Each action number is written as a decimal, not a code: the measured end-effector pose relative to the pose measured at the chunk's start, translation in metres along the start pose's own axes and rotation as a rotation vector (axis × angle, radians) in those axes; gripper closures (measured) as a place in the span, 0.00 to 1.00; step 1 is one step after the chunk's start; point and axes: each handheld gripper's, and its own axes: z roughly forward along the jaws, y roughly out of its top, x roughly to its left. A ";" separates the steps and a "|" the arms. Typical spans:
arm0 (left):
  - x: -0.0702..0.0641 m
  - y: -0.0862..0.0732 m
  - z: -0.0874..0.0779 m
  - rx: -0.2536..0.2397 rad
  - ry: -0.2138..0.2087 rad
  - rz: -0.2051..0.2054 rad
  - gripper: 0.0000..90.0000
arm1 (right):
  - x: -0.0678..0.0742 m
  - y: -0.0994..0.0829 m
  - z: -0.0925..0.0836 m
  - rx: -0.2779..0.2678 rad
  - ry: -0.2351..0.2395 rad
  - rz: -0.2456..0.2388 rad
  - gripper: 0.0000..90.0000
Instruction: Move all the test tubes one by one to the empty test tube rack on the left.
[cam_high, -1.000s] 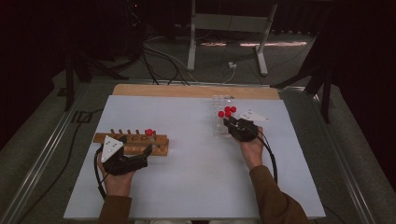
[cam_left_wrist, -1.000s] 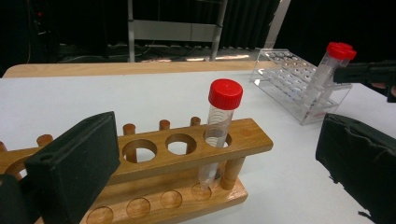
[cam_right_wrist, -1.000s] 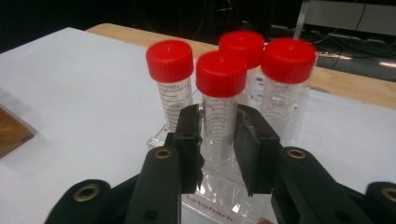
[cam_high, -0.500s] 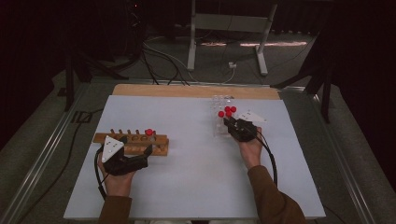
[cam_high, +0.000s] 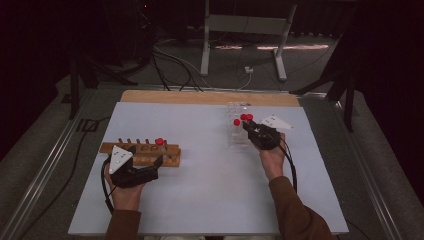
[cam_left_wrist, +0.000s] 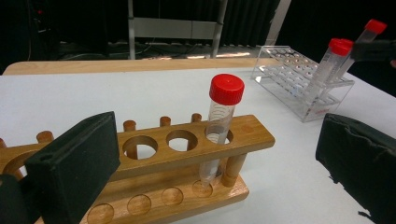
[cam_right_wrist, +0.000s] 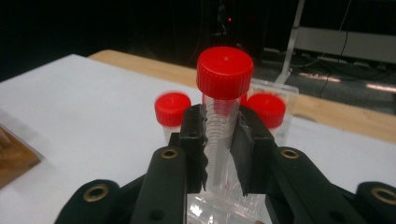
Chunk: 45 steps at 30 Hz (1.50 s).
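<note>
On the white tabletop the left tool rests against the near side of a wooden rack — one red-capped tube stands in it. Well apart, the right tool is at a clear rack, among red-capped tubes. A wooden board lies along the far edge — cables trail on the floor behind.

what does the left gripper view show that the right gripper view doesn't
Left gripper view alone: the wooden rack face on, one red-capped tube standing in its end hole, and the left gripper open around it. Right gripper view alone: the right gripper shut on a tube just under its cap, with two more capped tubes behind. Both share the clear plastic rack and the white table.
</note>
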 end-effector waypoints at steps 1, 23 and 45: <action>0.000 0.000 0.000 0.001 -0.001 0.001 0.01 | 0.000 0.002 -0.001 -0.008 0.001 -0.001 0.83; -0.009 0.008 -0.002 -0.014 -0.024 0.036 0.01 | 0.020 0.022 -0.037 -0.048 0.119 -0.054 0.83; -0.071 0.043 0.003 -0.064 -0.178 0.145 0.01 | 0.040 -0.003 -0.056 0.067 0.253 -0.048 0.83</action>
